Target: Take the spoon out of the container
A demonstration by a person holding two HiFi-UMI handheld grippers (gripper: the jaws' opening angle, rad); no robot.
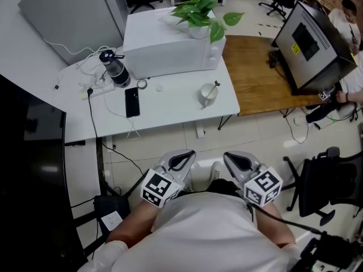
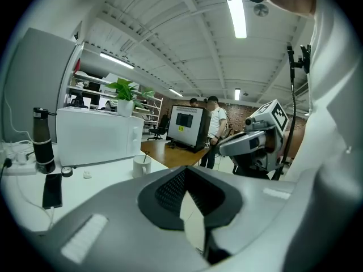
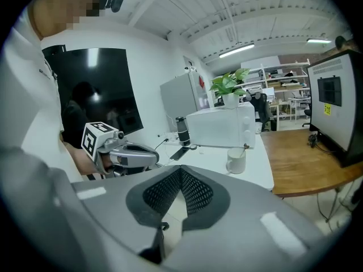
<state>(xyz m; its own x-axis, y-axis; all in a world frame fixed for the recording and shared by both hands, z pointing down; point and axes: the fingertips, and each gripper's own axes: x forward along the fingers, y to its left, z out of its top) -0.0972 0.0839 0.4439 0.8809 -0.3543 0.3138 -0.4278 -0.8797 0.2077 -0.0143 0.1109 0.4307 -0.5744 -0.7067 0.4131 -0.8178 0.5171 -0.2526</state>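
While left gripper (image 1: 191, 152), right gripper (image 1: 227, 155) hang jaws together, empty, spoon (image 1: 214, 86) stands in mug (image 1: 202, 98), bowl end hidden.

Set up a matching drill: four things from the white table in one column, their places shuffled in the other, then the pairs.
1. spoon
2. phone
3. plant
4. bottle

A. on top of the microwave
B. leaning in the mug
C. lying flat on the table
D. standing upright on the table

Pairs: 1-B, 2-C, 3-A, 4-D
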